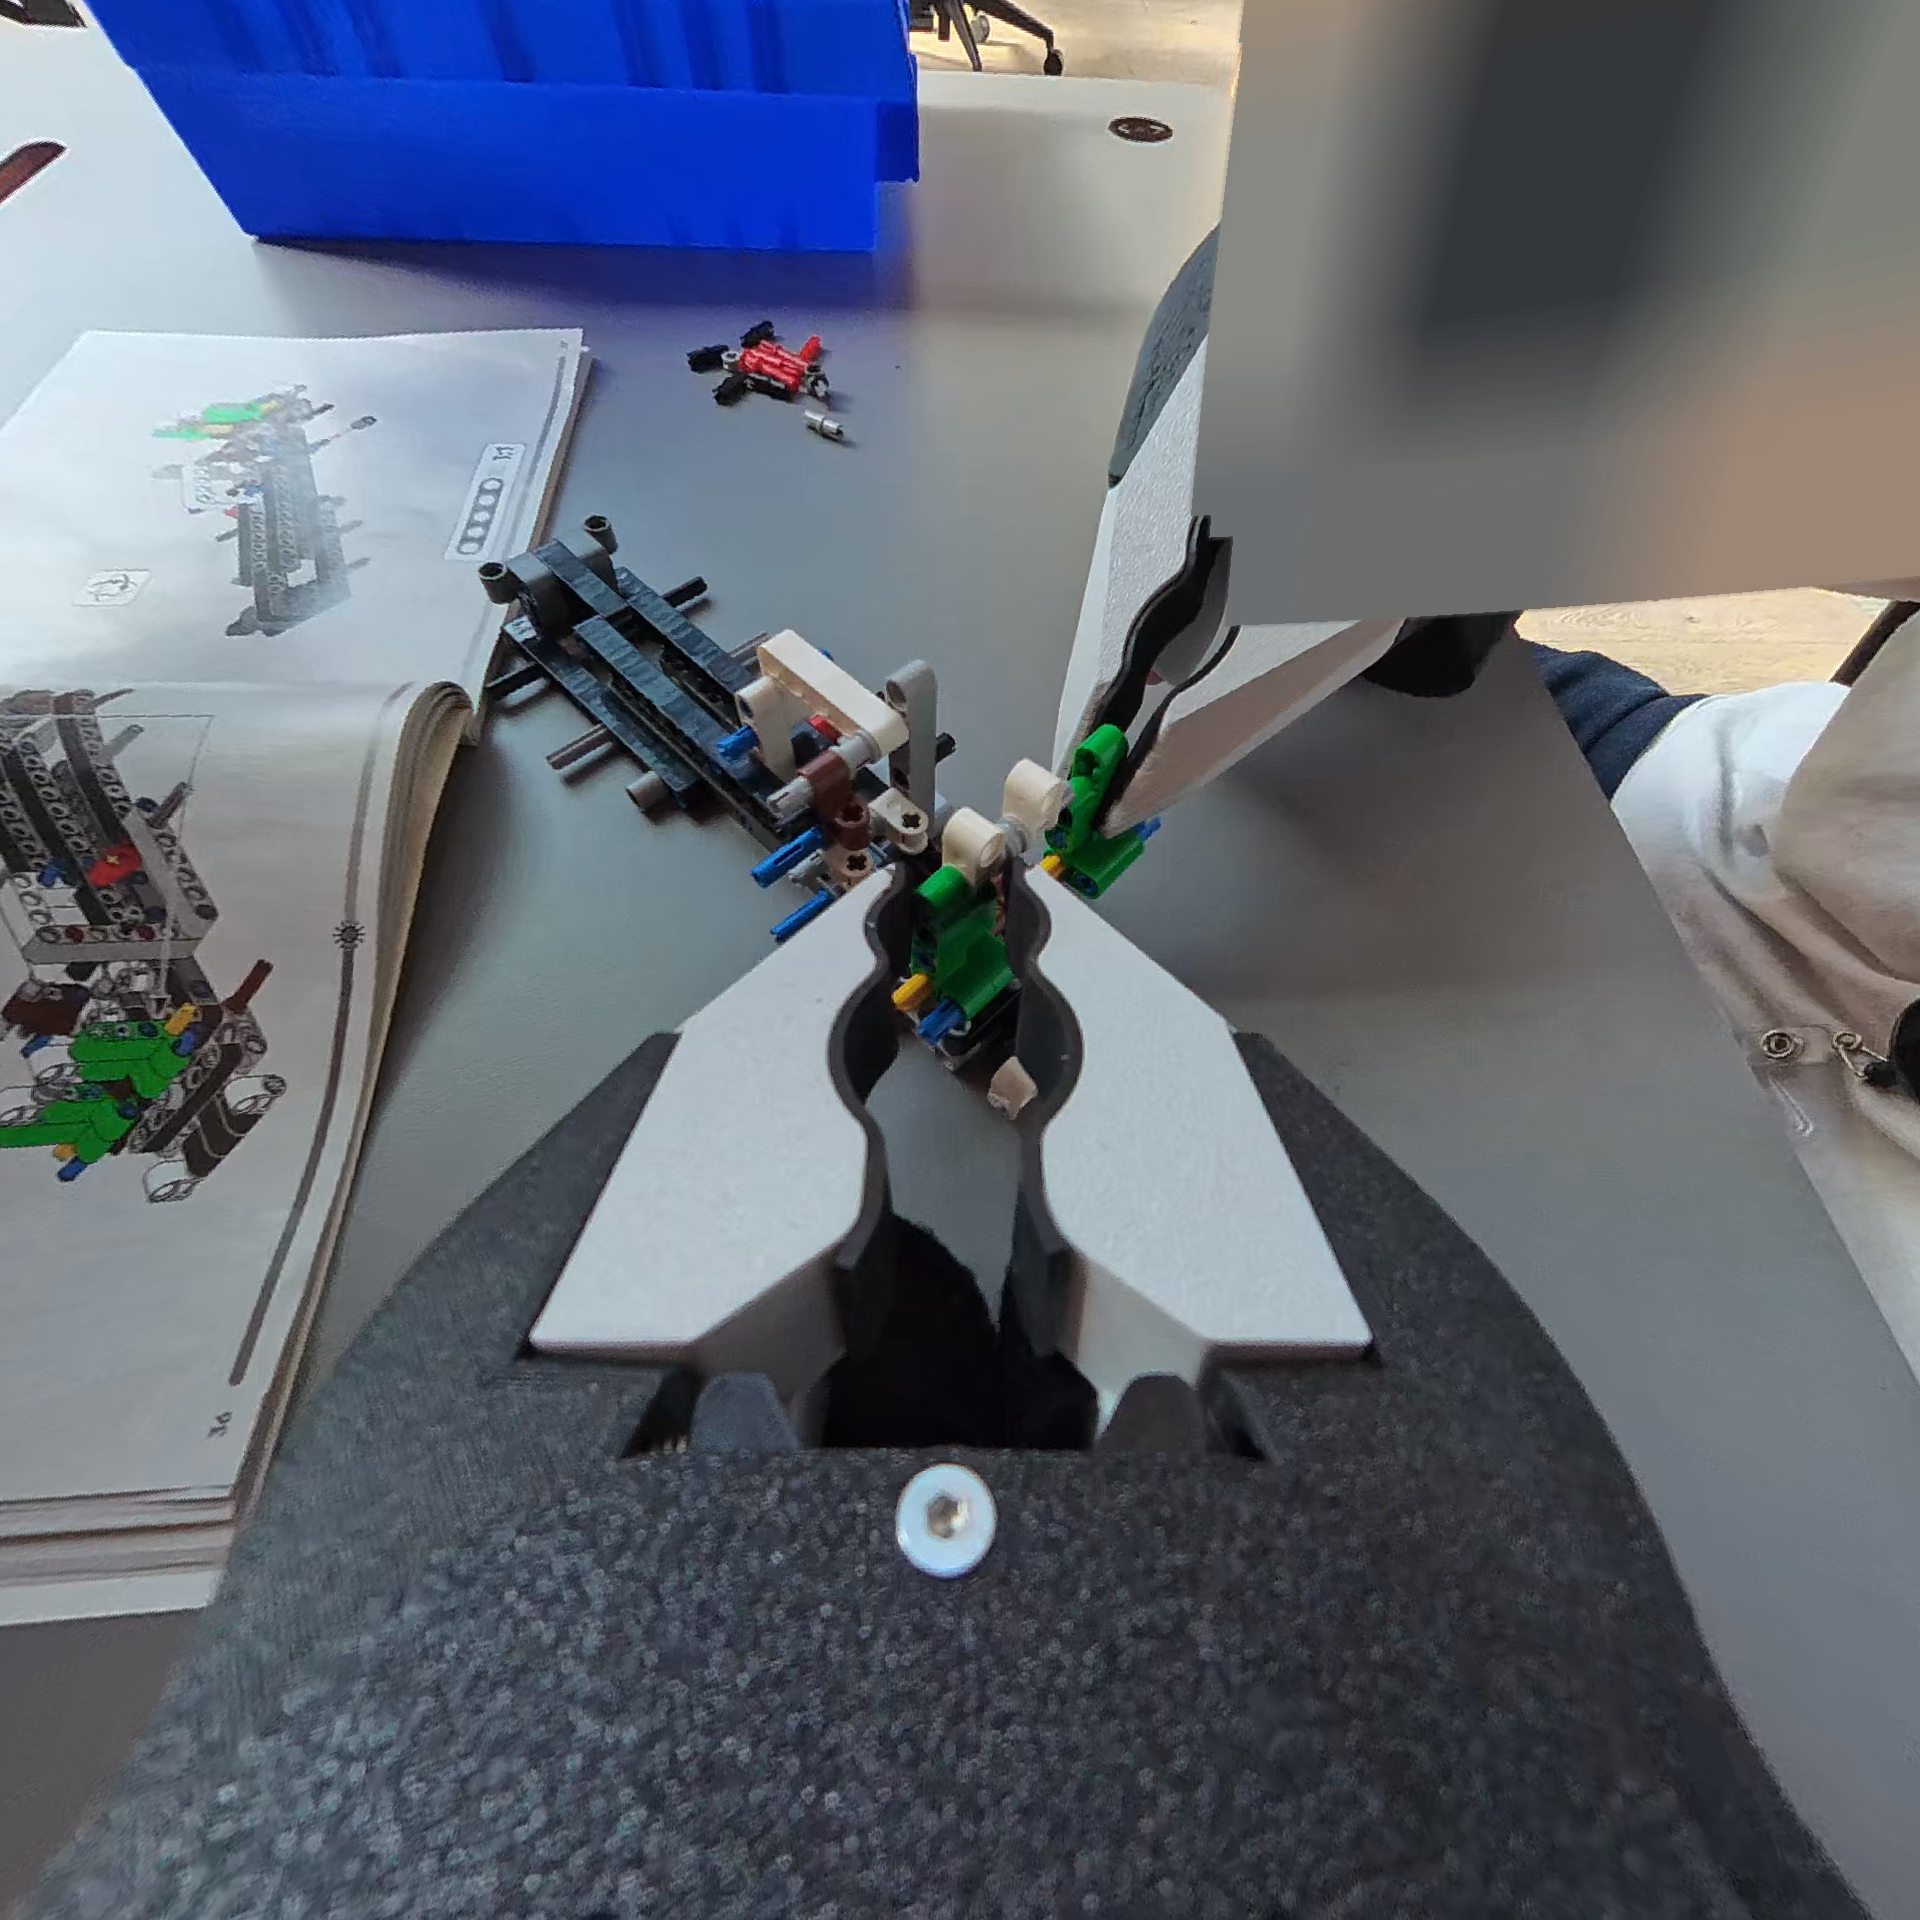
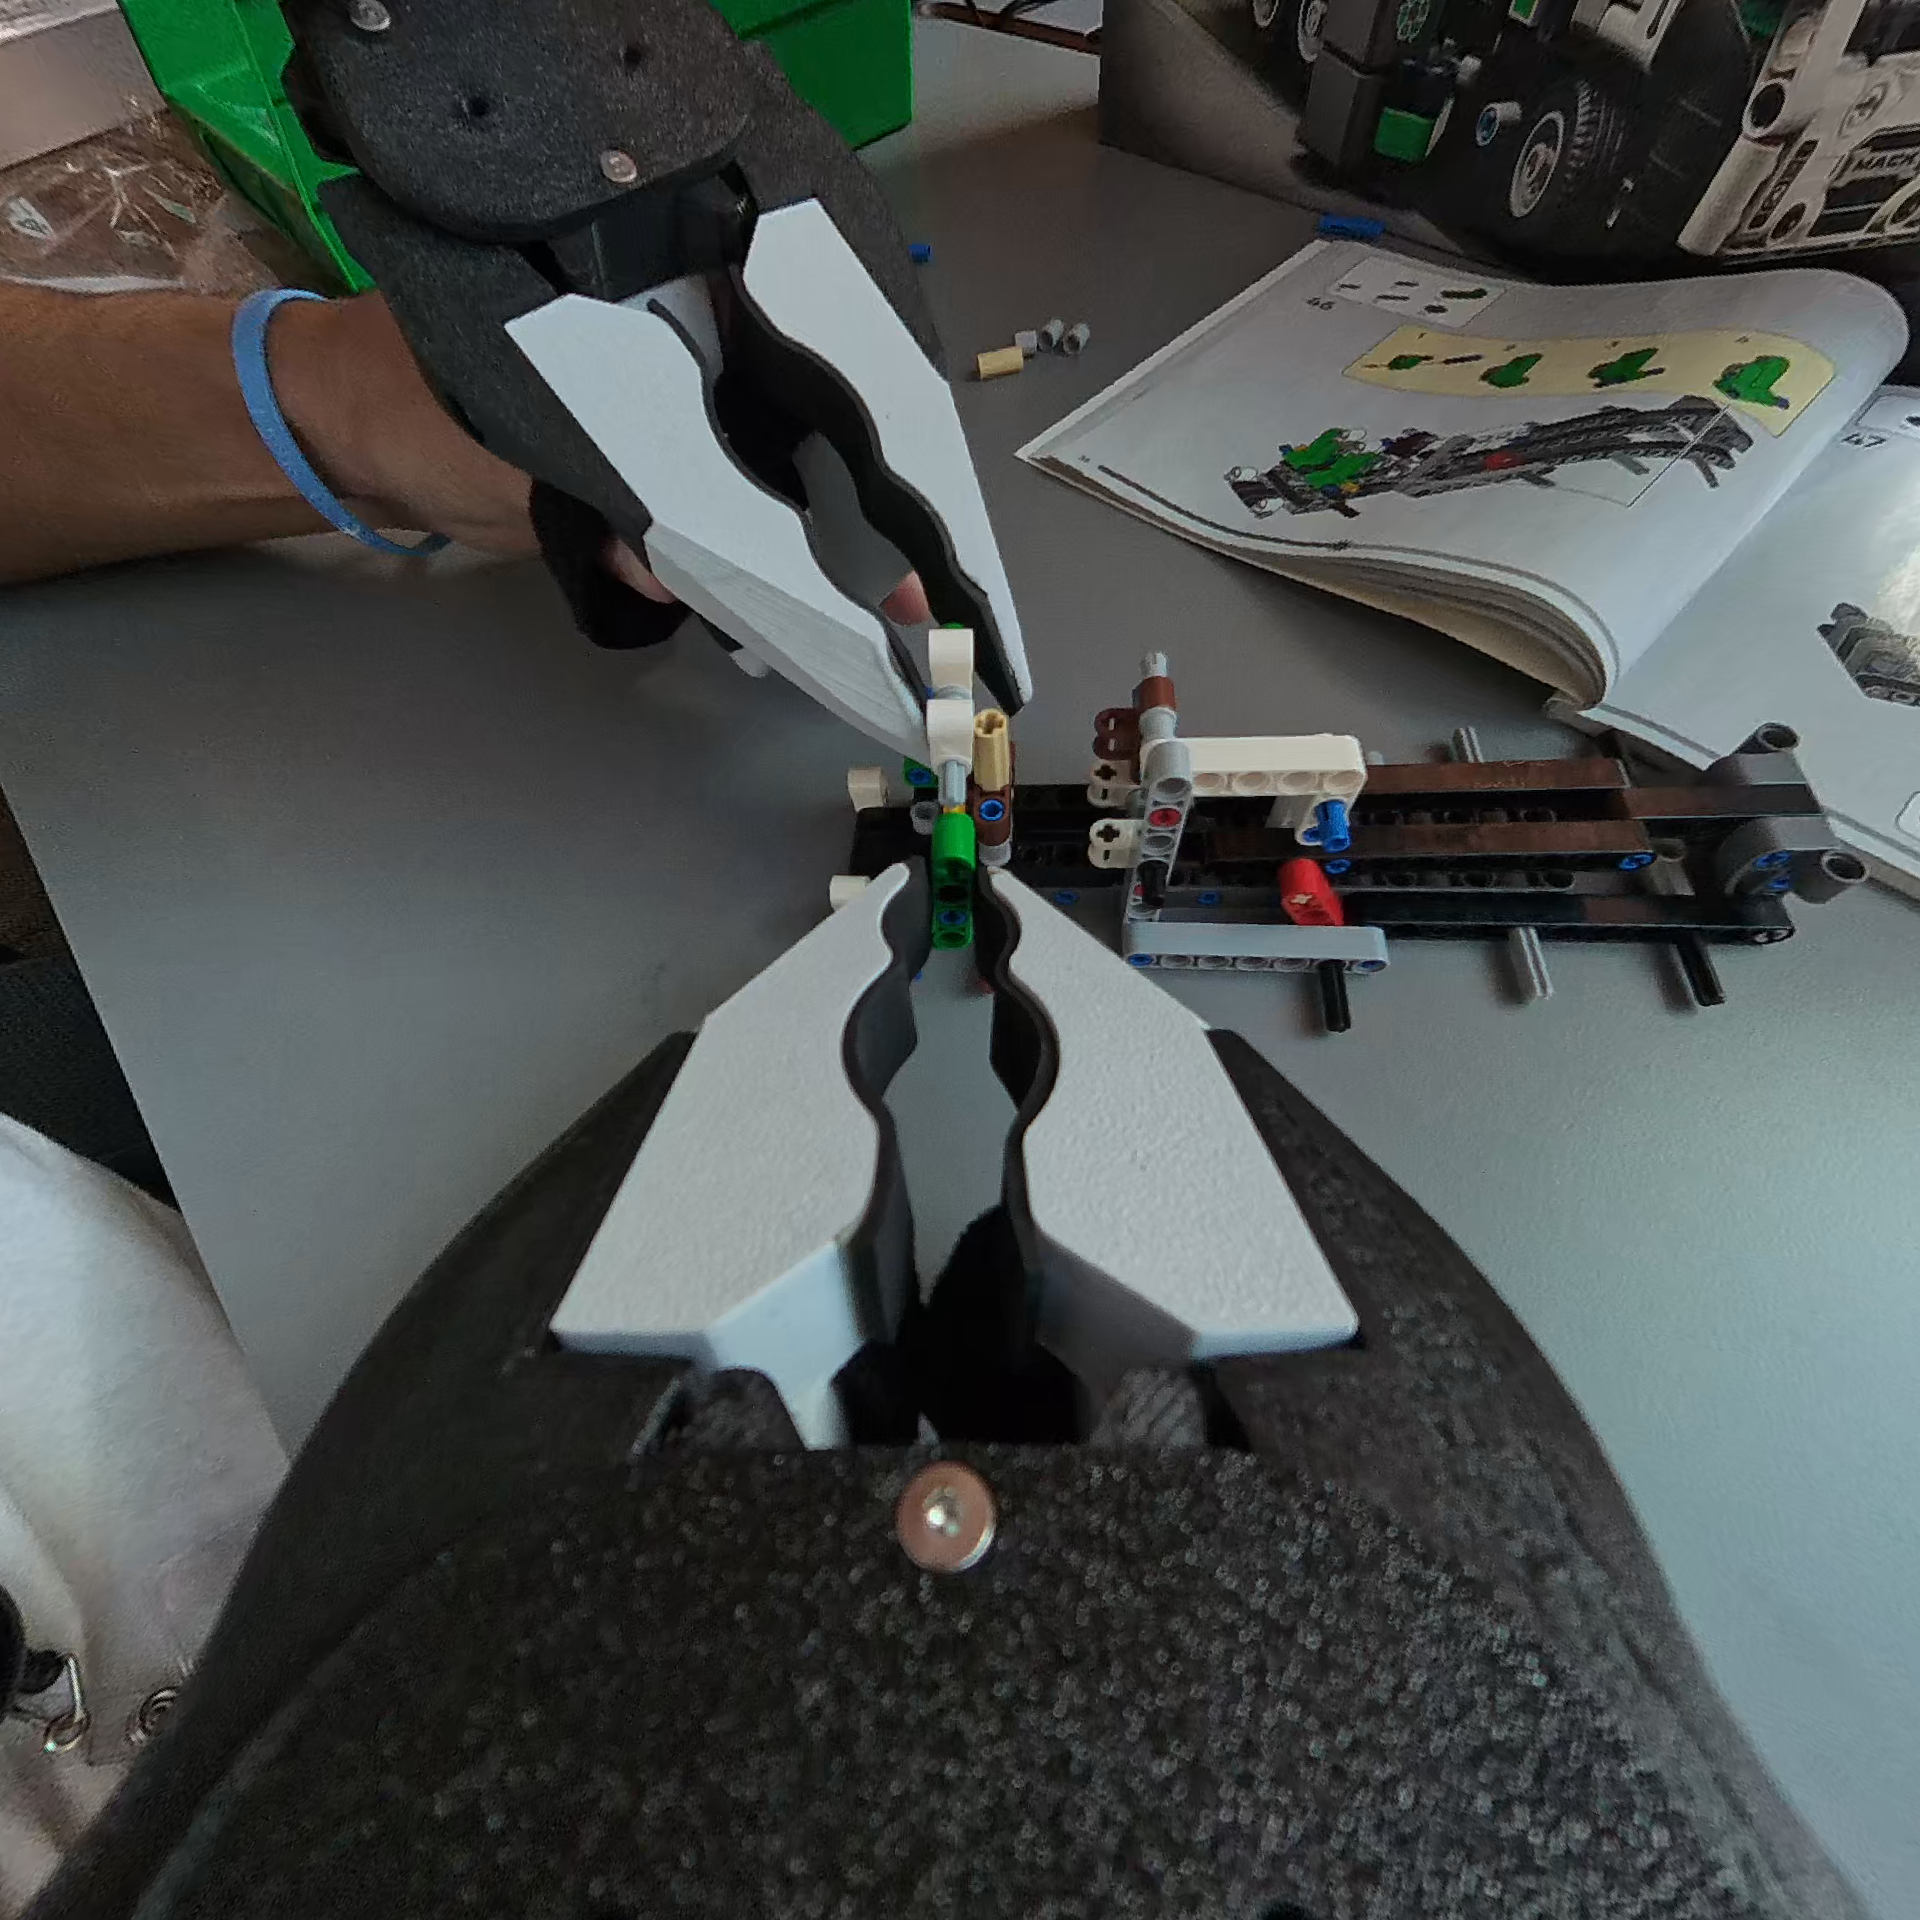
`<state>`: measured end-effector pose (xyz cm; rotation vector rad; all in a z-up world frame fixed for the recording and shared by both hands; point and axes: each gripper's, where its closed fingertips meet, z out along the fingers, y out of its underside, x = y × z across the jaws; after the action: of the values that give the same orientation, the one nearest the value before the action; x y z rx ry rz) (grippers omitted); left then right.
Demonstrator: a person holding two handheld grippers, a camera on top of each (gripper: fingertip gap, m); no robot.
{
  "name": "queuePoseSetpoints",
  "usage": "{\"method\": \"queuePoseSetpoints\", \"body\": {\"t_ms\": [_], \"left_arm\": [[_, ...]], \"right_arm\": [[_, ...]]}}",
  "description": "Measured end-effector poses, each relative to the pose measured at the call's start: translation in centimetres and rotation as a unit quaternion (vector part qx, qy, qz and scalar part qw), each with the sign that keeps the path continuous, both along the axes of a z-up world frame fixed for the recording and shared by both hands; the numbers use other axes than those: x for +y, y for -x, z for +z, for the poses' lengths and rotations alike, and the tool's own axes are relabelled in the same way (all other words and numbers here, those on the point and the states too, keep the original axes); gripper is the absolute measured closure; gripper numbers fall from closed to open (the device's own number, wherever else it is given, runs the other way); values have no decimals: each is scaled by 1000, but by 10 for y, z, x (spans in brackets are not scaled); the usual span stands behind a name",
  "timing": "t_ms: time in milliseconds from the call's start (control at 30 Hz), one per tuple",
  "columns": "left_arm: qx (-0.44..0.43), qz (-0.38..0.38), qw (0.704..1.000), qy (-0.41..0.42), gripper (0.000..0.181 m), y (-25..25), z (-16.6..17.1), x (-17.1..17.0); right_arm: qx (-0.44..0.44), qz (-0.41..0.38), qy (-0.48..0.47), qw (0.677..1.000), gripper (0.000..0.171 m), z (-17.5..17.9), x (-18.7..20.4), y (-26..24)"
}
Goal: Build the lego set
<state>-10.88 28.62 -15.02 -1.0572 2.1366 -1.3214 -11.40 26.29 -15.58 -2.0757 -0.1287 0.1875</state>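
Note:
The long black chassis [image 1: 665,686] lies on the grey table; it also shows in the right wrist view [image 2: 1455,831]. My left gripper [image 1: 966,888] is shut on the green-and-white block [image 1: 961,951] at the chassis's near end. My right gripper [image 2: 951,883] is shut on a green connector [image 2: 951,862] with a short axle and white connectors [image 2: 951,727]. It holds the connector right against the chassis end. In the left wrist view the right gripper [image 1: 1096,805] comes in from the upper right. In the right wrist view the left gripper [image 2: 971,717] comes in from the upper left.
An open instruction booklet [image 1: 260,727] lies left of the chassis and also shows in the right wrist view [image 2: 1507,468]. A blue bin [image 1: 520,135] stands at the back. Loose red and black pieces [image 1: 769,364] and small grey and tan pieces [image 2: 1029,348] lie on the table. A green bin [image 2: 831,62] and the set's box [image 2: 1558,104] stand farther off. The grippers are tip to tip, or close to it.

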Motion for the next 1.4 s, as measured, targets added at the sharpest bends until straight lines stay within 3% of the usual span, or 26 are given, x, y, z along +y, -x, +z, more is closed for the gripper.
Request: {"method": "queuePoseSetpoints", "body": {"t_ms": [133, 233, 333, 500, 1233, 1400], "left_arm": [[20, -2, 1000, 20, 166, 3, -1, -1], [37, -11, 999, 5, 161, 8, -8, -1], [41, -26, 999, 5, 159, 12, -9, -4], [49, -34, 998, 0, 162, 13, -12, -6], [56, -9, 998, 6, 164, 11, -13, -5], [60, 4, 998, 12, 166, 8, -13, -3]], "right_arm": [[-39, 9, -8, 999, 165, 0, -1, -1], [-7, -4, -1, 1000, 164, 0, -3, -1], [28, -9, 17, 999, 150, -3, -6, -2], [14, -4, 14, 1000, 164, -3, -9, 0], [4, 7, 13, 1000, 165, -4, -7, -1], [-40, 16, 16, 999, 165, -3, -6, 1]]}}
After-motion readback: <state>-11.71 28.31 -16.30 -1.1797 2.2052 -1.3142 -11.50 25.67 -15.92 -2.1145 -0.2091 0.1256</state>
